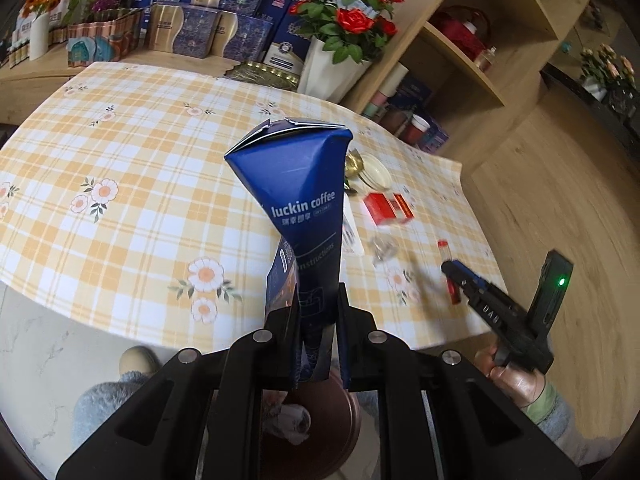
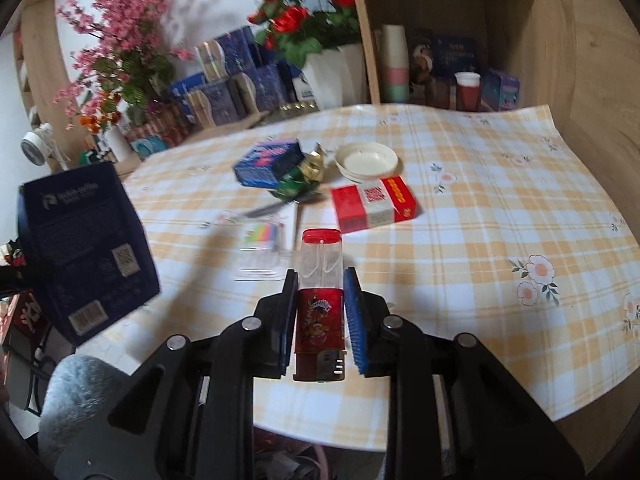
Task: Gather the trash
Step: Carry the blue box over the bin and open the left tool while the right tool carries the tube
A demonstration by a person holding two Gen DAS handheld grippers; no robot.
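Note:
In the left wrist view my left gripper [image 1: 318, 320] is shut on a dark blue coffee carton [image 1: 300, 184], squeezed flat at its base and held up over the table edge. That same carton [image 2: 88, 248] shows at the left of the right wrist view. My right gripper [image 2: 320, 292] is shut on a red lighter [image 2: 320, 320] with a clear top, lifted above the checked tablecloth [image 2: 480, 220]. From the left wrist I see the right gripper [image 1: 450, 270] and the lighter [image 1: 454, 292] low on the right, with a hand on the handle.
Left on the table are a red cigarette pack [image 2: 374, 204], stacked white dishes [image 2: 366, 160], a blue box [image 2: 268, 162], a gold and green wrapper [image 2: 304, 178] and a card with coloured strips [image 2: 264, 248]. A brown round bin [image 1: 344, 420] sits below the table edge. Flower pots and boxes line the back.

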